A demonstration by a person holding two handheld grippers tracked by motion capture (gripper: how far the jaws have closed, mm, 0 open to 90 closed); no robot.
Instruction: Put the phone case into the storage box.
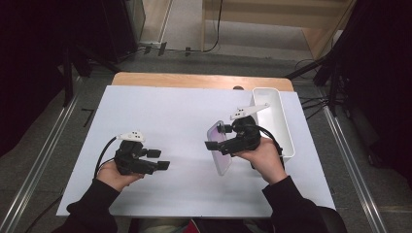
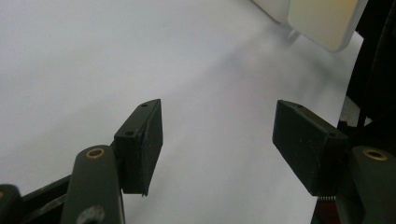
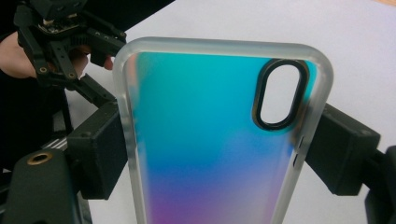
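Note:
A translucent phone case (image 1: 222, 162) with a blue-to-purple back and an oval camera hole is held above the white table sheet (image 1: 170, 107), right of centre. My right gripper (image 1: 218, 137) is shut on it. In the right gripper view the case (image 3: 210, 140) stands upright, and both black pads (image 3: 100, 154) press its long edges. My left gripper (image 1: 159, 159) rests low at the left, pointing right, open with nothing between its fingers. Its jaws (image 2: 217, 144) stand wide over bare sheet, and the case (image 2: 327, 23) shows far off at the top right.
A long white bin (image 1: 279, 121) lies along the table's right edge, just behind the right hand. The wooden table edge (image 1: 194, 80) shows at the back. My left gripper (image 3: 100, 74) and its hand appear beyond the case in the right gripper view.

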